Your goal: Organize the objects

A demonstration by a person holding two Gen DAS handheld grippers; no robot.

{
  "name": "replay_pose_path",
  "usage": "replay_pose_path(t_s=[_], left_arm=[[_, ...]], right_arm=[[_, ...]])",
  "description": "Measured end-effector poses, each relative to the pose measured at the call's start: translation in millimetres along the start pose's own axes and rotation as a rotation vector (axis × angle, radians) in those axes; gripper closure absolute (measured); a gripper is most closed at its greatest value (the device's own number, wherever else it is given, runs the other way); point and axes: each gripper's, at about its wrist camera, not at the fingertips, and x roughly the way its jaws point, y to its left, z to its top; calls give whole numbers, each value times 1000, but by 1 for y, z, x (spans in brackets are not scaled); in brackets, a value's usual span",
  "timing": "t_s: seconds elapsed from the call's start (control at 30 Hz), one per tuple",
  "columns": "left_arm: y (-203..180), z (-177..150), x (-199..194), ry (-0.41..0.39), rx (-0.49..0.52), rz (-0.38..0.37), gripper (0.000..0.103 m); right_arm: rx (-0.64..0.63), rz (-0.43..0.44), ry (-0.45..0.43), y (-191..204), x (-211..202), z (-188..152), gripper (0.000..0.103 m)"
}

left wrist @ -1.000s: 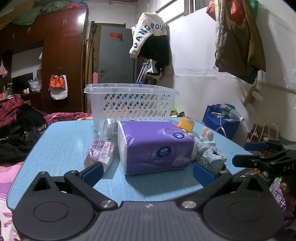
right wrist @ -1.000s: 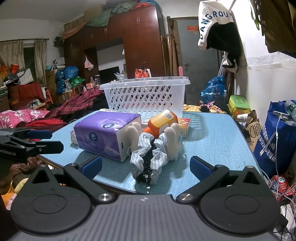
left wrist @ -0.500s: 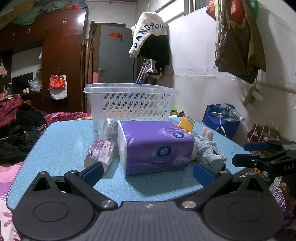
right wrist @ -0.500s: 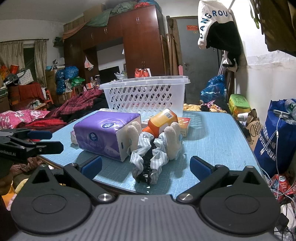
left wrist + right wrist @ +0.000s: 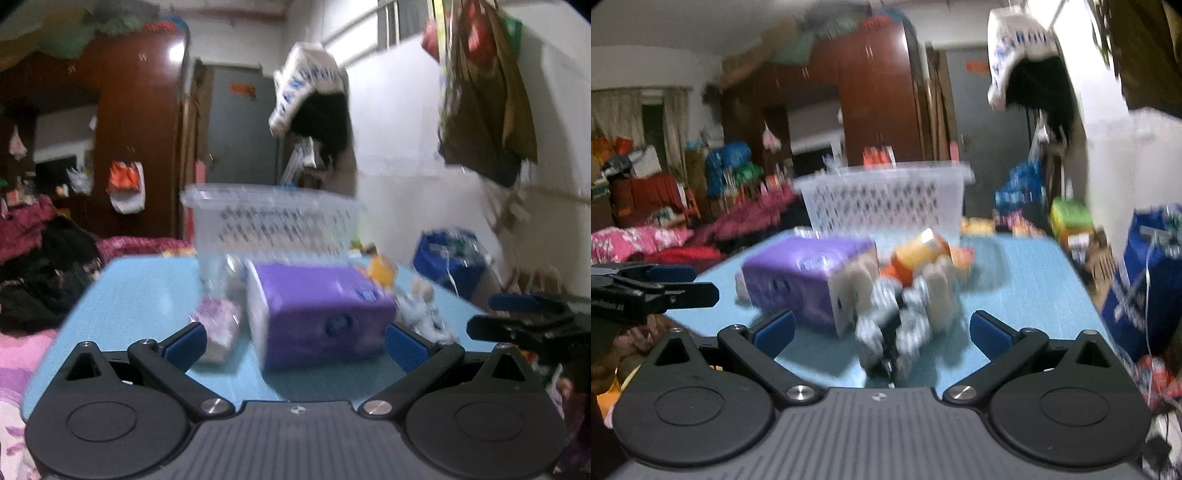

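Observation:
A purple tissue pack (image 5: 317,314) lies on the blue table (image 5: 140,295), with a small pink packet (image 5: 218,325) at its left and a striped cloth bundle (image 5: 424,314) at its right. A white slotted basket (image 5: 273,221) stands behind them. My left gripper (image 5: 293,345) is open, just short of the tissue pack. In the right wrist view my right gripper (image 5: 882,334) is open just before the striped bundle (image 5: 897,332), with the tissue pack (image 5: 809,277), an orange bottle (image 5: 916,258) and the basket (image 5: 886,199) beyond. Both views are blurred.
A blue bag (image 5: 1145,280) stands right of the table (image 5: 1015,288). Piled clothes and bedding (image 5: 37,280) lie to the left. A wardrobe (image 5: 140,122) and a door (image 5: 240,129) stand behind. Each gripper shows at the edge of the other's view.
Both views have gone blurred from motion. Both grippers have moved a little forward toward the objects on the table. Both stay open.

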Motion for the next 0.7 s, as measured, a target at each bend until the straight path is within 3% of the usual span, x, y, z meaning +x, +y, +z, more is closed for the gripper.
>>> replay_pose_path(t_s=[0.1, 0.17, 0.27, 0.37, 0.43, 0.7], left_arm=[[10, 5, 4, -37, 7, 37, 0], [14, 7, 14, -16, 28, 42, 0], [18, 3, 27, 16, 65, 5, 0], [28, -1, 35, 23, 40, -71, 1], [36, -3, 39, 17, 30, -105, 5], [43, -8, 61, 29, 89, -173, 19]], right_arm=[[-40, 47, -84, 8, 4, 4, 0], [-53, 60, -97, 14, 10, 7, 0], [-94, 96, -85, 25, 25, 6, 0], [-80, 160, -46, 30, 39, 2, 1], [-81, 184, -45, 34, 45, 0, 11], [-101, 216, -3, 34, 63, -4, 28]])
